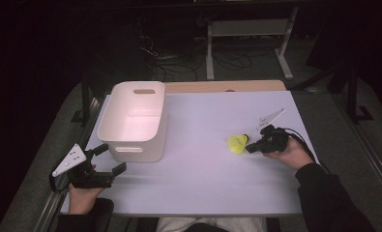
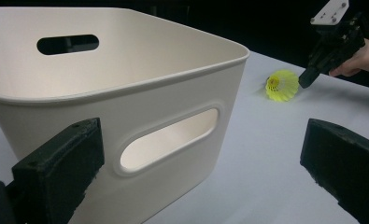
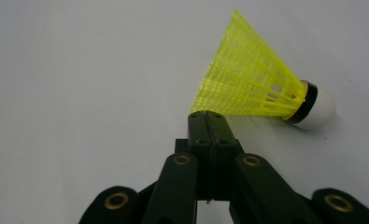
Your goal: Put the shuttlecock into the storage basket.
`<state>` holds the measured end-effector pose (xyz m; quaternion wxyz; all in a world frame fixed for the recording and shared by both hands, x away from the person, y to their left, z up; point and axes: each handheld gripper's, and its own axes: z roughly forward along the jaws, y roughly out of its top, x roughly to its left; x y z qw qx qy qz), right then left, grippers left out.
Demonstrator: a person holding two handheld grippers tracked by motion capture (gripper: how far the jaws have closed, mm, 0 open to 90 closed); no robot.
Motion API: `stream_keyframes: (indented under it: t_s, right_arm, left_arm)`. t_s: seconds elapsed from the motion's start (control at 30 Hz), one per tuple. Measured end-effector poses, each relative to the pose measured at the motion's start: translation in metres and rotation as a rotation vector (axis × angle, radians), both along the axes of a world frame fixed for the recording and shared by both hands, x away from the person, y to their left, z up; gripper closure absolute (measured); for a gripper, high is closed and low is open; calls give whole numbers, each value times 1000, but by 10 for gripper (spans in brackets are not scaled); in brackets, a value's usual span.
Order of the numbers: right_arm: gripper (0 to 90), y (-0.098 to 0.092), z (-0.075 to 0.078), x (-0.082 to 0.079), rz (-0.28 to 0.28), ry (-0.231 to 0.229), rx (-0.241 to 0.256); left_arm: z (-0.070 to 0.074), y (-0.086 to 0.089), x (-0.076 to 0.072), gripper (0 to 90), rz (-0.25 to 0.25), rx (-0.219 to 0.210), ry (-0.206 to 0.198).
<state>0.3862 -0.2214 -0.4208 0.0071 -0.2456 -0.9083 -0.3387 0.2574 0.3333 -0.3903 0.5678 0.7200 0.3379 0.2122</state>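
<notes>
A yellow shuttlecock [image 1: 237, 143] with a white cork tip [image 3: 320, 109] lies on its side on the white table [image 1: 203, 179], right of centre. My right gripper [image 1: 251, 147] is shut, and its joined tips [image 3: 206, 115] sit right at the rim of the mesh skirt [image 3: 247, 84]; nothing shows between the jaws. My left gripper [image 1: 112, 159] is open at the front left of the table. It points past the near end of a white plastic bin [image 1: 133, 121] with a handle slot [image 2: 168, 139]. The left gripper view also shows the shuttlecock [image 2: 282, 85] and the right gripper [image 2: 306, 79] farther off.
The bin stands empty on the left half of the table. A wooden strip [image 1: 225, 86] runs along the far edge. Beyond it are a dark floor with cables and a metal frame [image 1: 249, 29]. Bare table lies between the bin and the shuttlecock.
</notes>
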Motion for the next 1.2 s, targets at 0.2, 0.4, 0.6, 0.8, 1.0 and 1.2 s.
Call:
stream_keyframes:
  t_s: [0.2,0.4,0.6,0.8,1.0,1.2]
  right_arm:
    - [888,3,-6,3,1,18,-20]
    - [889,3,-8,5,-2,21,-23]
    - [888,6,-11,8,-6,26,-27]
    - [889,8,-13,10,-9,21,-30]
    - [888,10,-15,13,-14,21,-23]
    - [888,11,-16,14,-21,17,-21]
  left_arm:
    - [0,0,0,0,0,-1,0]
    - [0,0,0,0,-1,0,0]
    - [0,0,0,0,-1,-3,-1]
    - [0,0,0,0,-4,-3,-1]
    - [0,0,0,0,-5,-3,-2]
    - [0,0,0,0,-4,-3,-2]
